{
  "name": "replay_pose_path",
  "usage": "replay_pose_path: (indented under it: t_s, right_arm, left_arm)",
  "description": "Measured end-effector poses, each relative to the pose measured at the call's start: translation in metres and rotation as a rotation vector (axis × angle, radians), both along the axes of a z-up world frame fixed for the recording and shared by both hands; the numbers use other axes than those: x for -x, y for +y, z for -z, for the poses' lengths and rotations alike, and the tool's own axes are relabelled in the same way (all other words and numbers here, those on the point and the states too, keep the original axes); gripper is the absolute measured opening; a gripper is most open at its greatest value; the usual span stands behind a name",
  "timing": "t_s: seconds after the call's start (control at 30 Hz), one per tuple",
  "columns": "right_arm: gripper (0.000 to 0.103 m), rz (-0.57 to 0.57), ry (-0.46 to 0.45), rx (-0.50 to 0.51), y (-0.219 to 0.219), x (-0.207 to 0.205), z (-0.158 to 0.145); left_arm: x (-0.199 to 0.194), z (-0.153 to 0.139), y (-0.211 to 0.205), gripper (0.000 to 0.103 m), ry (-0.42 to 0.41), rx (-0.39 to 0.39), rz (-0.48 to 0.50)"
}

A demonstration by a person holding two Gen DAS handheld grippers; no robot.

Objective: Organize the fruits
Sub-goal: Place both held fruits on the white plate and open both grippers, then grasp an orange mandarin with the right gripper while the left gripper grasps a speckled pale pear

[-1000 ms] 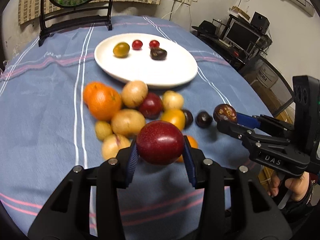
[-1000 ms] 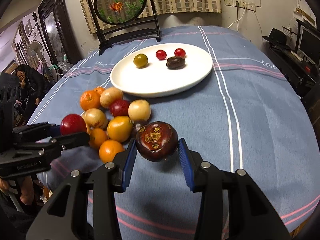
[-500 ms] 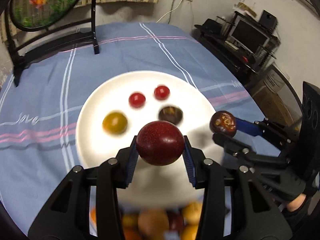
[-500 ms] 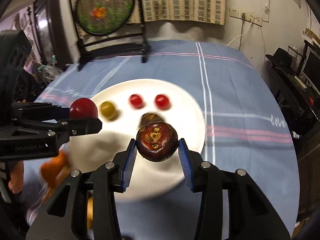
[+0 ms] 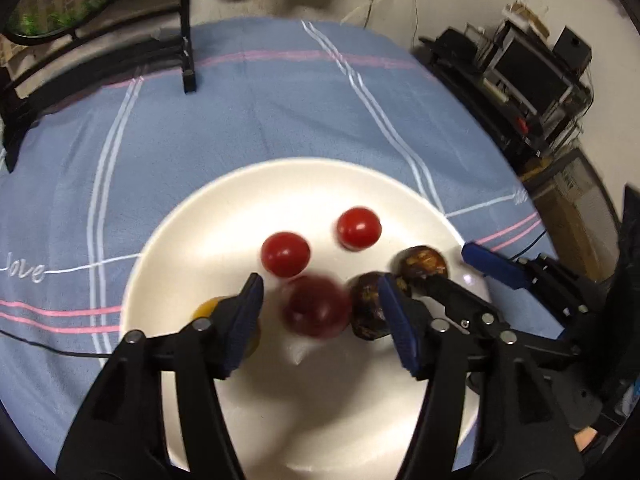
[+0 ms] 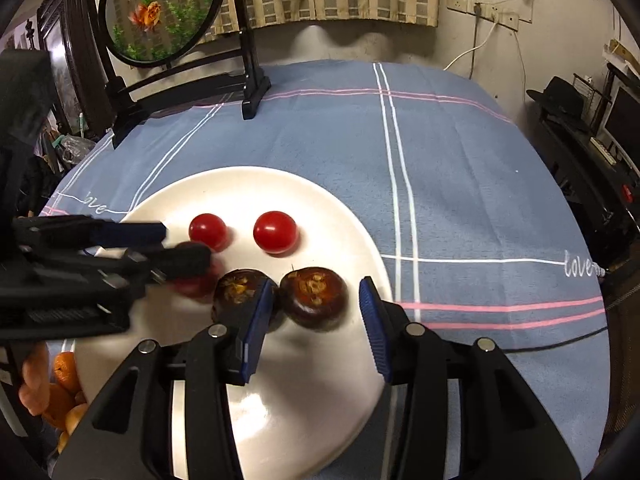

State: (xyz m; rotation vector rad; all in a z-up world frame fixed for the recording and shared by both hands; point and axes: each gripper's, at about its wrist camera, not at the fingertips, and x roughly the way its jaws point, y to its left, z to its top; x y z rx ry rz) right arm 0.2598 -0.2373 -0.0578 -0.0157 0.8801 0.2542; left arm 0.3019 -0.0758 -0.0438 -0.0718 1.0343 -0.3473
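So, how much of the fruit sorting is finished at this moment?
Done: two cherry tomatoes and one dark brown fruit lie on the white plate. In hand: the left tool is opening around a red plum, and the right tool is opening around a second dark brown fruit, both over the plate. Left: oranges wait beside the plate.

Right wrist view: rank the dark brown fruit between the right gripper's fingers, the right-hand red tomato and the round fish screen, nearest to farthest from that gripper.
1. Dark brown fruit, between the opening right gripper fingers, on the plate.
2. Red tomato, farther up the plate.
3. Fish screen, at the table's far edge, upper left.
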Motion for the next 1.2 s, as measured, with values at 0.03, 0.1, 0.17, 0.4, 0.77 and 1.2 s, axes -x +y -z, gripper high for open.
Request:
replay_pose_path:
  t_s: [0.03, 0.1, 0.17, 0.4, 0.77, 1.2]
  right_arm:
    - [0.046, 0.004, -0.001, -0.004, -0.002, 0.004, -0.004]
    - [0.046, 0.004, -0.004, -0.009, -0.004, 0.017, -0.014]
    - [0.056, -0.01, -0.014, -0.031, -0.005, 0.038, -0.025]
    - [0.063, -0.101, -0.063, -0.057, 0.009, 0.14, -0.039]
    - [0.063, -0.186, -0.01, -0.122, 0.039, 0.242, -0.009]
    - [0.063, -0.224, 0.07, -0.06, 0.071, 0.243, 0.03]
  left_arm:
    - [0.005, -0.007, 0.004, 0.063, -0.012, 0.005, 0.003]
    - [0.019, -0.024, 0.014, 0.066, -0.046, 0.017, -0.003]
    - [0.041, -0.041, 0.026, 0.07, -0.082, 0.038, -0.007]
    - [0.146, -0.06, 0.066, 0.075, -0.203, 0.081, -0.046]
    - [0.265, 0.002, 0.119, 0.079, -0.207, 0.009, -0.223]
    - [0.295, 0.026, 0.125, 0.079, -0.156, -0.018, -0.215]
